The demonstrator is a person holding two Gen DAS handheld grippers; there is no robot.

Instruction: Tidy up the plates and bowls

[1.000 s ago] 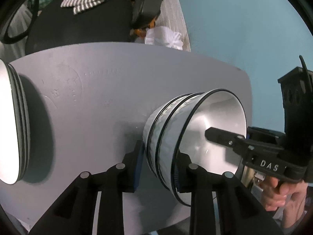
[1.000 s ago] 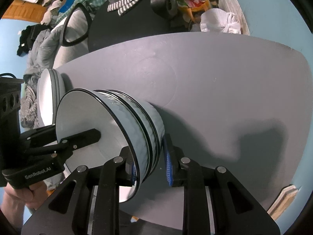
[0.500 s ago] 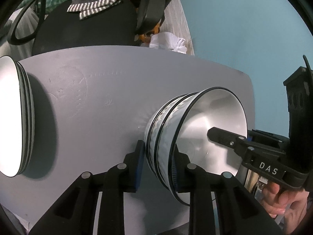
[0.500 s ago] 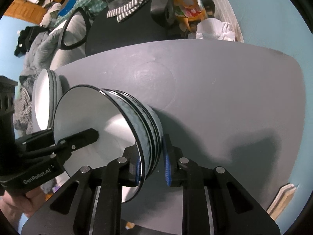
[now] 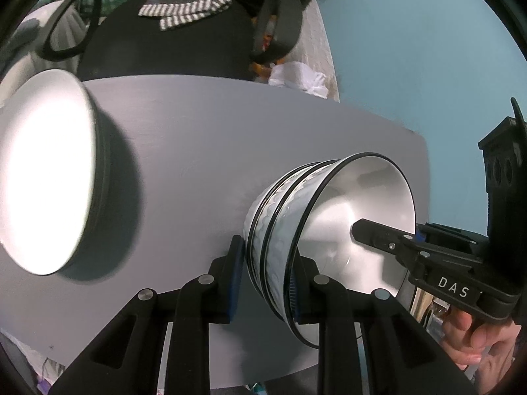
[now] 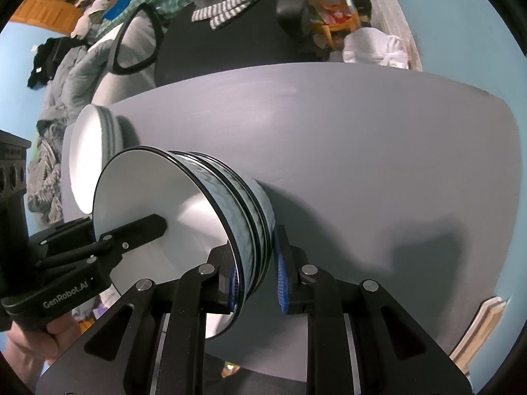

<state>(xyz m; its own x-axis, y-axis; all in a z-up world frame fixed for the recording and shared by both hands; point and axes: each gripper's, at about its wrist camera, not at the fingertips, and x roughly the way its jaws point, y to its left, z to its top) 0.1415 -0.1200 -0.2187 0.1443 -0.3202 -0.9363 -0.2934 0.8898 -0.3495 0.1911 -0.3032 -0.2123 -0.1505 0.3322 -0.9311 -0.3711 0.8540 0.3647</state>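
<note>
Left gripper (image 5: 265, 279): pinching the near wall of the stack of bowls (image 5: 324, 230), one blue pad outside against the lowest bowl, the other inside the top bowl.
Right gripper (image 6: 255, 275): clamped on the opposite wall of the same stack (image 6: 197, 217); inner pad presses the white inside, the outer pad sits at the outer wall, though contact there is hard to confirm.
Stack of bowls: three nested, white inside with black rims and a pale wave pattern outside; it sits between the two tools, right at their fingertips.
Why two grips: my reading is that a pinch on each side keeps the nested bowls level and together, so none slips out of the others.
Contact with surface: the frames do not settle whether the base touches the table (image 6: 362, 151) or hangs just above it.
Stack of plates (image 5: 46, 177): off to the outer side of the left gripper, well apart from the bowls, resting on the table.
Likely aim: bowls kept as one pile, plates as another.
Table: plain grey, matte, bare around the bowls apart from their shadow.
Hands: a hand (image 5: 477, 335) holds the right tool's handle.
Room: a black chair (image 6: 210, 52) with a striped cloth (image 6: 227, 8) beyond the far edge; blue wall, piled clothes and clutter behind.
</note>
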